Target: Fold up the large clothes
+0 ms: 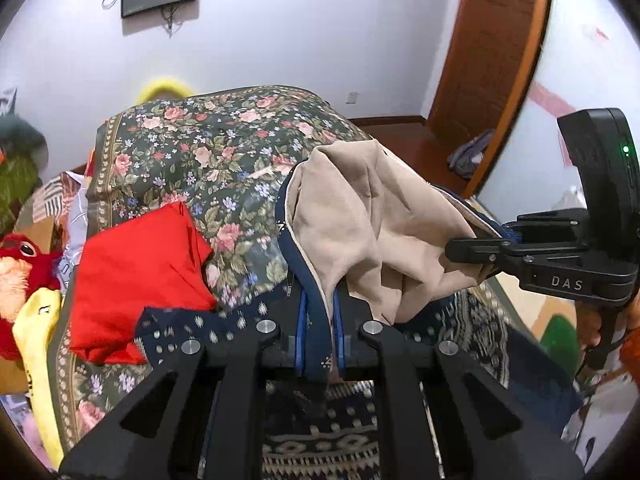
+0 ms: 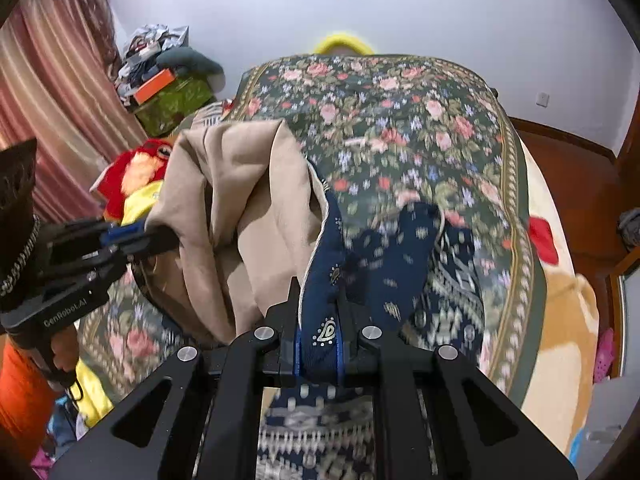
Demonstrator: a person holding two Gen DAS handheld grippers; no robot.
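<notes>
Clearly soft and floppy, the garment point(image 1: 360, 216) sags between the left gripper point(image 1: 318, 344) and right gripper point(image 2: 320, 344), both clamped on its navy hem.

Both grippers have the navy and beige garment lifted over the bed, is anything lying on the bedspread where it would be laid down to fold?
Yes. A red cloth lies on the floral bedspread, left of the navy and beige garment in the left wrist view. The left gripper and right gripper are both shut on the garment's edge; the far bedspread shows bare.
</notes>
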